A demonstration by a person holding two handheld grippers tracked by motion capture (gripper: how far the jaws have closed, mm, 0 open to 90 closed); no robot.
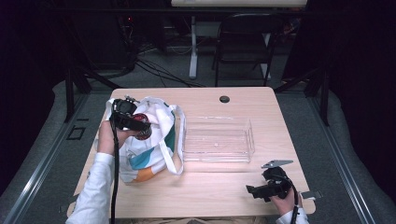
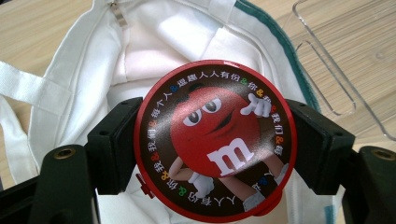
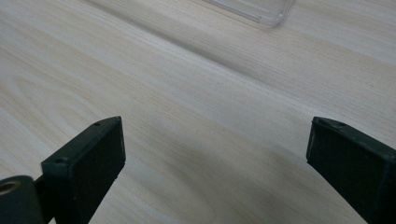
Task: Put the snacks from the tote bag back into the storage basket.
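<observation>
A round red candy tin (image 2: 215, 140) with a cartoon figure on its lid sits between the jaws of my left gripper (image 2: 212, 144), which is shut on it. In the high view the left gripper (image 1: 140, 127) holds the tin (image 1: 143, 126) above the mouth of a white tote bag (image 1: 152, 149) with teal and orange patches. The bag's white inside (image 2: 154, 56) lies below the tin. My right gripper (image 1: 256, 190) hovers low near the table's front right corner, open, with bare wood between its jaws (image 3: 215, 154).
A clear plastic tray (image 1: 218, 140) lies empty in the middle of the wooden table (image 1: 219, 186), just right of the bag; its edge (image 2: 345, 60) and corner (image 3: 261, 11) show in the gripper views. A chair (image 1: 245, 42) and table legs stand beyond the far edge.
</observation>
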